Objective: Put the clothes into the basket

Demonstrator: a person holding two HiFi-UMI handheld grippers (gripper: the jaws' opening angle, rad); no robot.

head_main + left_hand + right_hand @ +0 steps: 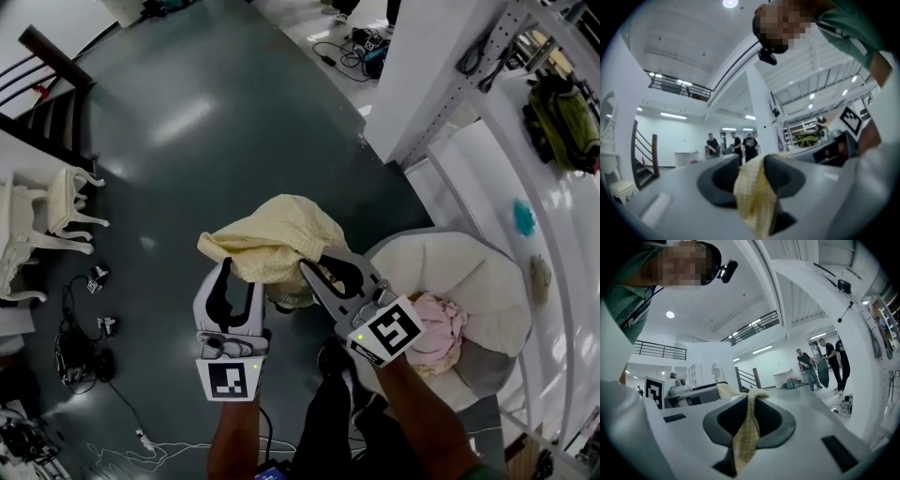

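**Carry step: yellow cloth up in both grippers, not over the basket yet**

Left gripper (pixel 240 274): jaws stand fairly wide but are clamped on a thick wad of the yellow cloth (pixel 277 234). In the left gripper view the wad fills the gap between the tips and hangs down out of it.

Right gripper (pixel 314 265): jaws nearly together, pinching a thin fold that runs through the slot and drapes below the tips. Both have a grip, nothing loose.

Cloth: bulk is bunched just ahead of both sets of tips and bridges between them, clear of the floor (pixel 187 122). Both grippers point roughly level.

Basket (pixel 487 258): not ahead of either jaw pair. It sits on the outer side of the right jaws, back toward that wrist and lower than the tips. A pink garment (pixel 436 328) already lies inside it, near the right gripper's marker cube.

My read: pick is done, we're in transport, drop not started.

Next move, as I judge it:
- swing both jaw pairs together toward the right jaws' outer side until the wad hangs over the basket opening
- hold the spacing between the two grippers, so the cloth doesn't stretch or slip out of the thin right pinch
- lower, then open both; the thick wad on the left may cling to the pads, so open wide there

Risk: a trailing hem catches the rim and drapes outside
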